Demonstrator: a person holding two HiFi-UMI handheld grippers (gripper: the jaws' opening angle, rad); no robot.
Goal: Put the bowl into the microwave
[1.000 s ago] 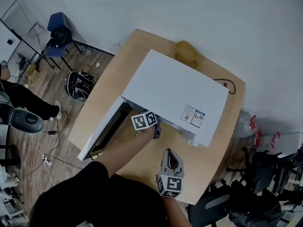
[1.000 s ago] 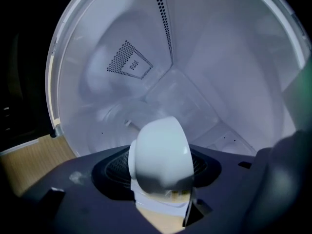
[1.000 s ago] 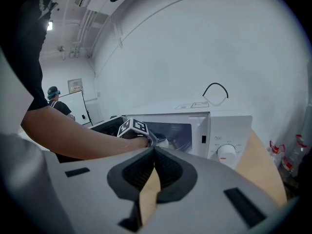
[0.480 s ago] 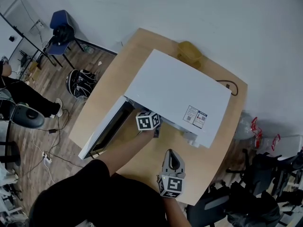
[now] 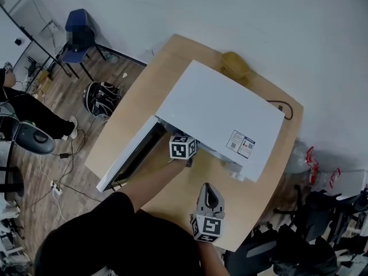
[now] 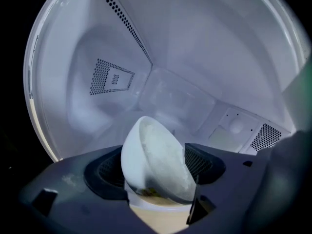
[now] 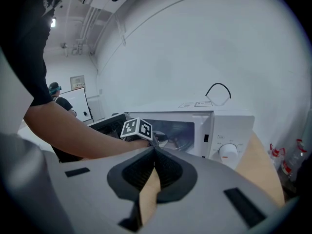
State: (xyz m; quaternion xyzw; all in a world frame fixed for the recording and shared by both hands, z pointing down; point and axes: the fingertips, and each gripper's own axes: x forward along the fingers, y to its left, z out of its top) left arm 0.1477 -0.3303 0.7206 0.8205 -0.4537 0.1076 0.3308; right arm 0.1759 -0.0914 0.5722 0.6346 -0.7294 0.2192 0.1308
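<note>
A white bowl [image 6: 156, 160] stands tilted on its side inside the white microwave [image 5: 218, 111], whose door [image 5: 129, 154] hangs open to the left. My left gripper [image 6: 163, 162] reaches into the cavity, so in the head view only its marker cube [image 5: 184, 147] shows at the opening. Its jaws are opening, and the bowl sits between the dark pads [image 6: 109, 172], which stand wide on either side. My right gripper [image 5: 208, 187] hovers over the table in front of the microwave [image 7: 214, 126]. It is shut with nothing in it, the two tips meeting [image 7: 155, 149].
The microwave fills most of the wooden table [image 5: 138, 96]. A yellow object [image 5: 236, 63] and a black cable [image 5: 282, 105] lie behind it. On the floor to the left are a backpack [image 5: 99, 99], a blue chair [image 5: 77, 30] and a seated person [image 5: 23, 119].
The left gripper's cube has edged slightly further toward the microwave opening. The right gripper has stayed where it was.
</note>
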